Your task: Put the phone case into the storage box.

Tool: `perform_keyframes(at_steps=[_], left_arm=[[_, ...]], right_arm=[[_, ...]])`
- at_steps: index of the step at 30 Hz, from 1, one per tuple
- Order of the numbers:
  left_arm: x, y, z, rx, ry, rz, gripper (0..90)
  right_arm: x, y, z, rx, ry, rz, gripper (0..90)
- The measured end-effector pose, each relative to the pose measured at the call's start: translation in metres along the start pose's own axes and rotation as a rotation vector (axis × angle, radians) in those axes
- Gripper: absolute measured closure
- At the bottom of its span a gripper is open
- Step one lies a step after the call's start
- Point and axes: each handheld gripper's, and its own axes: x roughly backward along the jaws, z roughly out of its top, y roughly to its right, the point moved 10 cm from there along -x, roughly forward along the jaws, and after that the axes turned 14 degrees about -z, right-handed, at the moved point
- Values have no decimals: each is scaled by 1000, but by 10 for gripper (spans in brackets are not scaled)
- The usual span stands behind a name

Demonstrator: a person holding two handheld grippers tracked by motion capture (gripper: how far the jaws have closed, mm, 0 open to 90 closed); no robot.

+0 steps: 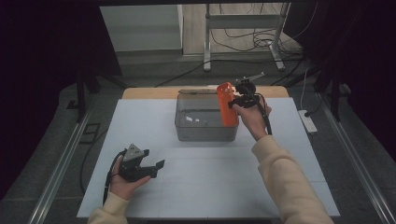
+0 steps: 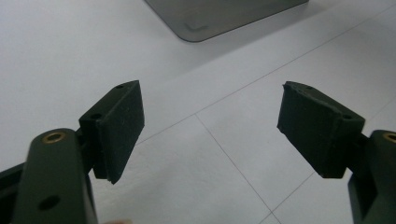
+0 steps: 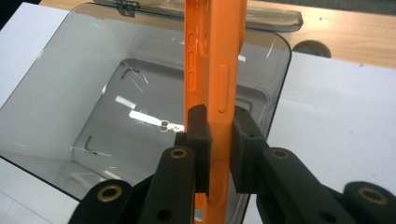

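An orange phone case point(image 1: 227, 104) is pinched edge-on between the pads of the right gripper point(image 1: 235, 103); in the right gripper view the case point(image 3: 215, 70) is seen standing upright, gripped near its lower end, with the side button cut-outs turned toward the camera; it is held over the 3 o'clock rim of a clear plastic box point(image 1: 205, 133), which is set toward 12 o'clock on the white table point(image 1: 210, 186); the box lid point(image 3: 275, 16) is folded back at 12 o'clock. The left gripper point(image 1: 156, 165) is rested at 8 o'clock; its fingers point(image 2: 119, 128) are spread wide over bare table with nothing between them.
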Motion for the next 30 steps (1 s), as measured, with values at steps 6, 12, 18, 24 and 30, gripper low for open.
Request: perform_keyframes(at_steps=[6,12,18,24,30], left_arm=[[0,0,0,1,0,-1,226],[0,0,0,0,0,1,227],[0,0,0,0,0,0,226],[0,0,0,-1,1,1,226],[0,0,0,-2,-2,0,226]], right_arm=[[-5,0,-1,4,-15,-18,796],[-10,2,-3,2,-38,-34,796],[-13,2,-4,2,-47,-41,796],[-15,-1,-5,-2,-56,-35,796],[-18,-1,-6,-2,-61,-40,796]])
